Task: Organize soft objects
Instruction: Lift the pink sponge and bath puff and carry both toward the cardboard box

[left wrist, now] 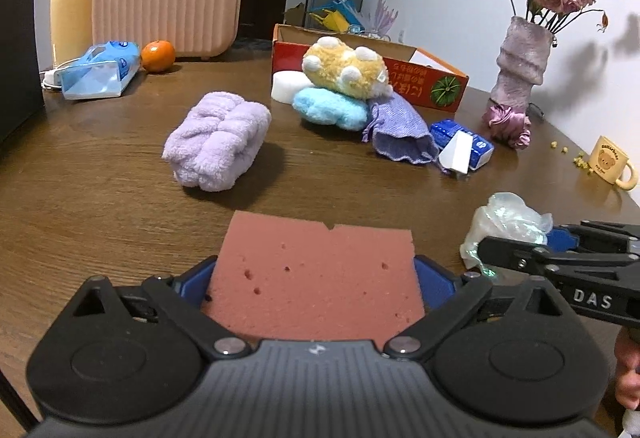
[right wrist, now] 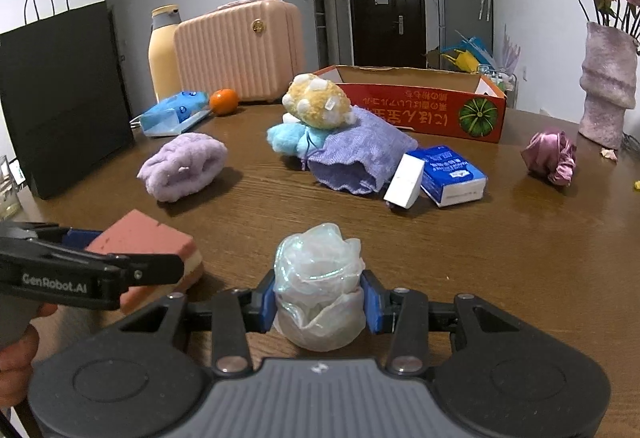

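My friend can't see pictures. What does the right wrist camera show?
The right gripper squeezes a shiny white mesh puff over a brown wooden table. At the left, the left gripper holds a pink sponge. Farther back lie a purple towel, a yellow plush toy and a red cardboard box.

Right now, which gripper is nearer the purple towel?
Left. The left gripper, holding the pink sponge, sits just before the purple towel; the right gripper is off to its right.

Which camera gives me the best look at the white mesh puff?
Right wrist view: the white mesh puff sits centred between the right gripper pads, whole. The left wrist view shows it only at the right side, partly hidden.
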